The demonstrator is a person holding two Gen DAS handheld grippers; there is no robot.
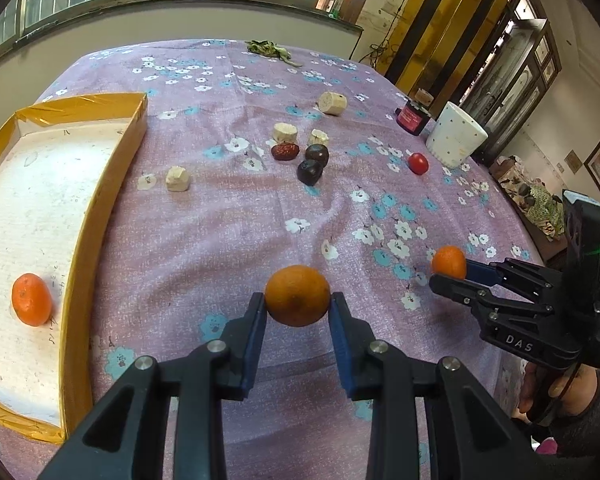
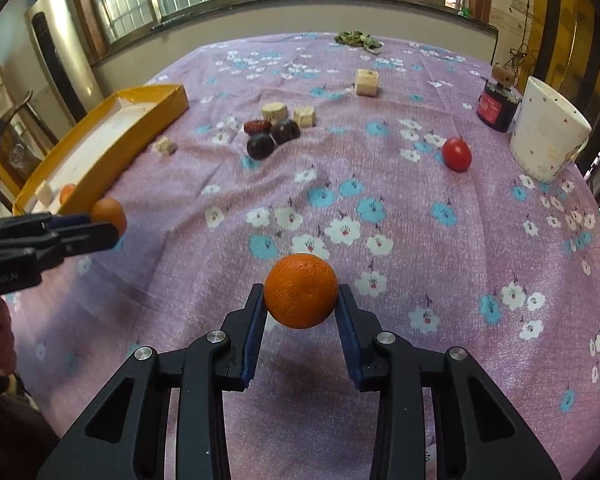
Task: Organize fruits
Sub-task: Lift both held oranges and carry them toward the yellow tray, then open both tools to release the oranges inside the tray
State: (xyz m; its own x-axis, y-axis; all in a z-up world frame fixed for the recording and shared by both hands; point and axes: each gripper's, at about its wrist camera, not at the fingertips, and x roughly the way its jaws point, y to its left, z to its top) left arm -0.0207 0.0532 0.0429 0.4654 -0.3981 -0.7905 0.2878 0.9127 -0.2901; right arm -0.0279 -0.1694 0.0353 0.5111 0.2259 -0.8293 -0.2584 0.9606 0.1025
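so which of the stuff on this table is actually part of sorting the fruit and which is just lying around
Part of the job:
- orange in the left gripper
- orange in the right gripper
- yellow tray with one orange in it
- red tomato
- dark plums
- red date

Probably just lying about:
- white cup
- small dark jar
- pale cut chunks
- leafy scraps

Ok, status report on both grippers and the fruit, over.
Left gripper shut on an orange. Right gripper shut on second orange. Third orange already in yellow tray. Path clear.
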